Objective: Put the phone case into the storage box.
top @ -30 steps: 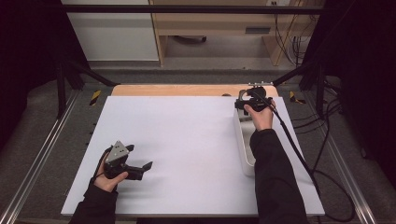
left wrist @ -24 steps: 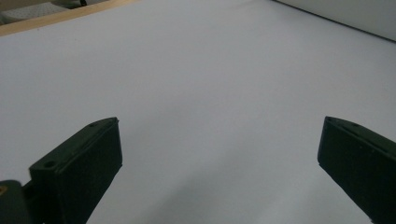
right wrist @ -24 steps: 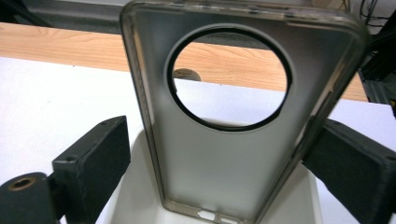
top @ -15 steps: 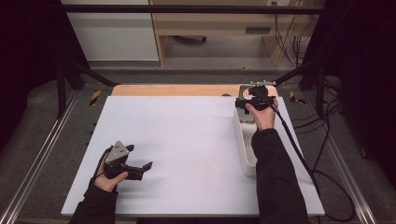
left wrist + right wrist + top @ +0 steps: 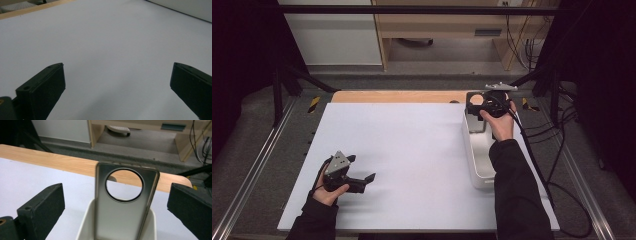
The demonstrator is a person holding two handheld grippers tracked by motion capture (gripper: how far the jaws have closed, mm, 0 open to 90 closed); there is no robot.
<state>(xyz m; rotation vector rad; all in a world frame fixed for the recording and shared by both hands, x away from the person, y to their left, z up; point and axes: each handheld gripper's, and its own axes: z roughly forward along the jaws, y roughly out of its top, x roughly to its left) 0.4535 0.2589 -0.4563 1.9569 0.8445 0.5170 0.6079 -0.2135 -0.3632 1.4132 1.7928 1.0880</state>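
Standing in the tray: metal plate [image 5: 123,205], upright at the far end of the white tray [image 5: 479,165], leaning or propped against the end wall; lower part hidden inside the tray.
Look of the plate: thin, flat, brushed grey-bronze metal with rounded top corners; one large round hole [image 5: 124,185] through the upper part, wooden table edge [image 5: 62,162] and white surface visible through it.
Handling, as a judgement: rigid and slick, thin edges; likely to slip or tip unless pinched squarely across its flat faces or its two side edges.
Step in hand: approach to grasp; right gripper [image 5: 482,102] held over the far end of the tray, lined up on the plate.
Right gripper state: jaws spread wide, one on each side of the plate, well clear of both edges; nothing held.
Next move calls for: easing forward and down until the pads bracket the plate, then closing evenly, then lifting straight up clear of the tray wall.
Tray position: along the right edge of the white surface [image 5: 402,150], long side running near to far.
Left gripper [image 5: 362,182]: resting low near the front left corner of the surface, jaws wide apart, empty, bare white sheet between them.
Risk: knocking the plate flat into the tray with a jaw tip.
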